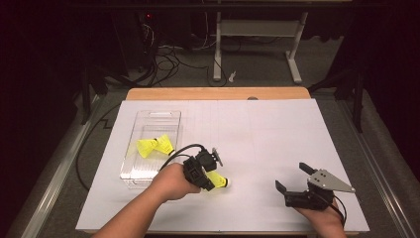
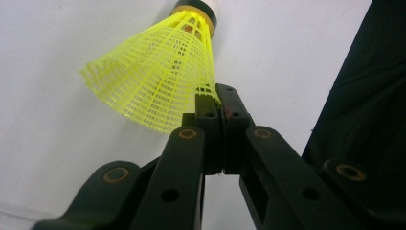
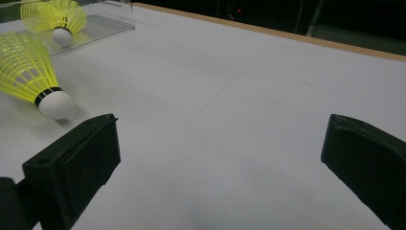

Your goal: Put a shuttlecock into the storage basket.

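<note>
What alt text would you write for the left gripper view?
The left tongs, shut, pinch the rim of a yellow plastic shuttlecock over a white table surface. The shuttlecock's white cork tip points away, toward the top edge.

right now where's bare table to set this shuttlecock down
Bare: the wide white stretch between the clear box and the right gripper, and the table behind it. Crowded: inside the box with its shuttlecocks, and around the left gripper pinching the shuttlecock.

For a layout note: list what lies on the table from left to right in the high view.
Clear plastic box with yellow shuttlecocks → left gripper shut on a yellow shuttlecock's skirt → right gripper, jaws apart.
</note>
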